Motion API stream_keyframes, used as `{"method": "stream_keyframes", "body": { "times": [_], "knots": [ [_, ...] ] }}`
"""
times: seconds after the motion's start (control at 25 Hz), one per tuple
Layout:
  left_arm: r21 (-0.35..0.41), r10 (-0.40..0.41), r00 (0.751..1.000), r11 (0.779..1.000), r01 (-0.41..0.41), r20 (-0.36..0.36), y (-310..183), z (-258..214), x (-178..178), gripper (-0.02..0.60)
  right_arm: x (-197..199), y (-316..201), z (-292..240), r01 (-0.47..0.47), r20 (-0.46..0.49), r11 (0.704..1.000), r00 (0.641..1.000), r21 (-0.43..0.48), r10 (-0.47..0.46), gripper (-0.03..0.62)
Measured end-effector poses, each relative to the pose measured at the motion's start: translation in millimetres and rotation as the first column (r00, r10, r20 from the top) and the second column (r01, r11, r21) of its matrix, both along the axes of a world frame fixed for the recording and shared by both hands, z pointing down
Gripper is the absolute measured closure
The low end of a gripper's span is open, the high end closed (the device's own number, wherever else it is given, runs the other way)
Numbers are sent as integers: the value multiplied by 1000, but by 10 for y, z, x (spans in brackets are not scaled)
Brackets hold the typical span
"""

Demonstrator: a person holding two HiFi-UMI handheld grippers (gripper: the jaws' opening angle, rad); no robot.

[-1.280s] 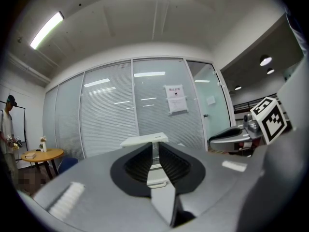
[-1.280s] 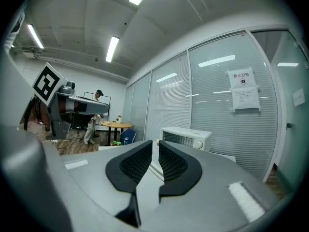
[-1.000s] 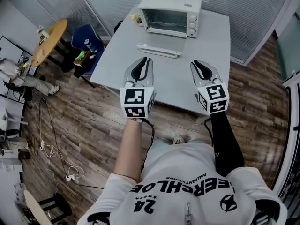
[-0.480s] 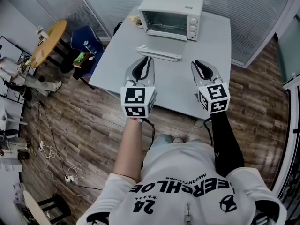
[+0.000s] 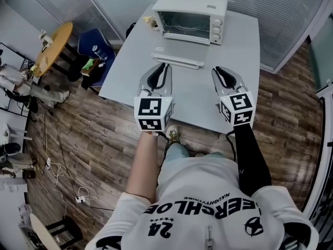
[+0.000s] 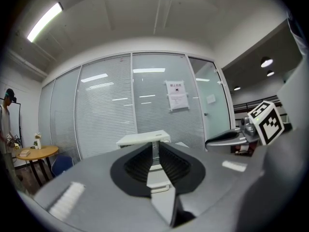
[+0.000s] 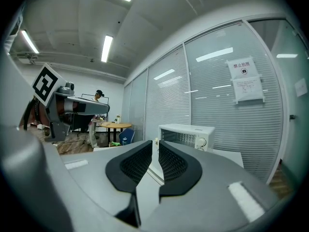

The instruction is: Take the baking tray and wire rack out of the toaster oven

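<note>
The left tool (image 5: 162, 66) and the right tool (image 5: 219, 70) hang side by side over the near part of the grey tabletop (image 5: 237, 51). Each has its jaws drawn almost together on nothing. The toaster oven (image 5: 192, 4) stands at the tabletop's far end, well apart from the 2 tools, its door (image 5: 177, 58) dropped open in front; what lies inside is too small to make out.

Your shirt (image 5: 208, 212) reads "24" and "EERCHLOE", upside down from above; the paper notice (image 7: 245, 81) on the glass wall (image 7: 212, 110) reads "禁止拍照".
</note>
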State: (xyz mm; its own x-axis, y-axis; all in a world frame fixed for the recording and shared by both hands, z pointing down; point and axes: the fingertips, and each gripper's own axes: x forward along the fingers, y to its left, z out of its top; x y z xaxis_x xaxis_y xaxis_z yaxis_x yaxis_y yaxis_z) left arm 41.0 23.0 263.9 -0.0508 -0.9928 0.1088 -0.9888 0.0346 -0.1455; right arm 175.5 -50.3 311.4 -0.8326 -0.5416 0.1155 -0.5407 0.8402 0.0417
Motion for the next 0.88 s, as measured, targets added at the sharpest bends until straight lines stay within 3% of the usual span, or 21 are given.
{"method": "stream_keyframes", "body": {
  "times": [0.52, 0.88],
  "knots": [
    [-24, 97, 995, 995, -97, 2, -895, 199, -604, 520, -618, -623, 179, -66, -24, 998, 998, -21, 65, 569],
    [-97, 230, 971, 967, -235, -59, -1771, 533, -1177, 520, -1164, -1291, 419, -208, -74, 974, 977, -86, 202, 569]
  ]
}}
